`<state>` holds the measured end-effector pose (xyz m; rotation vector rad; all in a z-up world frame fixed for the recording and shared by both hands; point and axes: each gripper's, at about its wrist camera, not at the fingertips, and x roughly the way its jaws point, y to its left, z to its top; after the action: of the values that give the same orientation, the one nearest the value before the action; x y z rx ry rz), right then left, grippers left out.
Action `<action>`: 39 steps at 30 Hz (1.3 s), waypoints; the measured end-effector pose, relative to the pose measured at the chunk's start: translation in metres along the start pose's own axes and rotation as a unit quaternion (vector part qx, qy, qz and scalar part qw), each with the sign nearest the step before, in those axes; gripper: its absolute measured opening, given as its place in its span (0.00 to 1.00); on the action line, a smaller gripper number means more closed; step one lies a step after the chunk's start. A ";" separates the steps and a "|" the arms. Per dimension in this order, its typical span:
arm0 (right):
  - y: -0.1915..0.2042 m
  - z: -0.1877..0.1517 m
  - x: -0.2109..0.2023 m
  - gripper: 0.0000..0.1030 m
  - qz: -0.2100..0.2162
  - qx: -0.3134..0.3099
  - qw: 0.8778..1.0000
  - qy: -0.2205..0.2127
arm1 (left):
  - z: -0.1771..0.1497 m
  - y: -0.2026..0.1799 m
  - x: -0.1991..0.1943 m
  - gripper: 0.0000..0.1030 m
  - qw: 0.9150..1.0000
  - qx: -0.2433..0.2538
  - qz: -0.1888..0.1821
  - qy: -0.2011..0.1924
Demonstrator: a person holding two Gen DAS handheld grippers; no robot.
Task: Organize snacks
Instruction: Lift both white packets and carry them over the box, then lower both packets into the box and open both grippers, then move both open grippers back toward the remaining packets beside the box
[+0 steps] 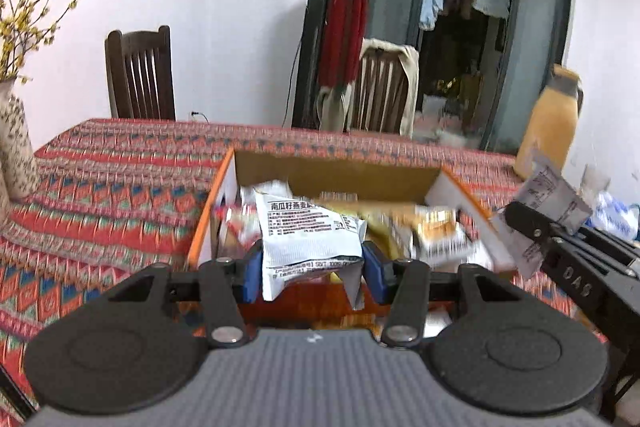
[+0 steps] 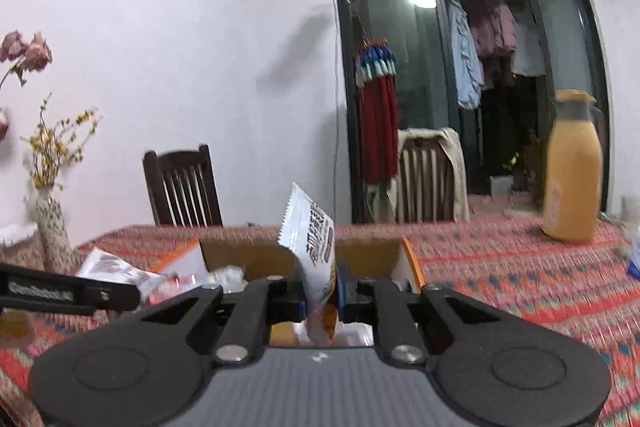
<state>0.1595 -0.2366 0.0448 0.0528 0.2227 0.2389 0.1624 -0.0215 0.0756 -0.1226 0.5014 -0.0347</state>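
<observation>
My left gripper (image 1: pixel 312 269) is shut on a white snack packet (image 1: pixel 308 231) printed with black text, lifted over an open orange-edged cardboard box (image 1: pixel 340 175) that holds several more packets. My right gripper (image 2: pixel 322 297) is shut on the lower end of a white and orange snack packet (image 2: pixel 312 239) that stands upright over the same box (image 2: pixel 256 259). The right gripper (image 1: pixel 532 227) with its packet (image 1: pixel 554 195) shows at the right of the left wrist view. At the left edge of the right wrist view, the left gripper's finger (image 2: pixel 72 293) appears with its packet (image 2: pixel 116 269).
The box sits on a table with a red patterned cloth (image 1: pixel 104 187). A patterned vase (image 1: pixel 14 143) with yellow flowers stands at the left, an orange jug (image 2: pixel 572 167) at the right. Two wooden chairs (image 1: pixel 140 75) stand behind the table, before a dark glass door.
</observation>
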 end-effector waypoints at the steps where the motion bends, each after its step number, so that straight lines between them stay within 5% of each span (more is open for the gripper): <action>1: 0.003 0.006 0.007 0.13 0.001 -0.002 1.000 -0.004 | 0.008 0.000 0.003 0.49 1.000 -0.002 0.000 -0.005; 7: 0.010 0.027 0.065 0.13 0.004 -0.019 1.000 -0.001 | 0.040 -0.002 0.040 0.49 0.999 -0.005 0.020 -0.033; 12: 0.004 0.006 0.102 0.13 -0.005 -0.033 0.999 0.041 | 0.034 0.010 0.080 0.49 0.999 -0.013 0.023 -0.029; 18: 0.004 0.001 0.111 0.13 0.000 -0.027 0.998 0.058 | 0.029 0.023 0.098 0.49 0.999 -0.016 0.030 -0.009; 24: 0.006 -0.003 0.110 0.16 -0.010 -0.025 0.998 0.059 | 0.024 0.016 0.092 0.50 0.999 -0.004 0.035 -0.029; 25: 0.006 -0.004 0.109 0.21 -0.013 -0.024 0.998 0.059 | 0.024 0.016 0.092 0.56 0.999 -0.006 0.039 -0.033; 29: 0.000 -0.004 0.105 0.96 -0.038 -0.016 0.998 0.056 | 0.024 0.022 0.084 1.00 0.996 -0.022 0.061 -0.058; 39: -0.013 0.002 0.090 1.00 -0.048 0.021 0.998 0.035 | 0.025 0.029 0.073 1.00 0.994 -0.048 0.067 -0.069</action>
<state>0.2482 -0.2276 0.0265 0.0743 0.2998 0.1404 0.2387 0.0050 0.0588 -0.1837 0.3721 0.1288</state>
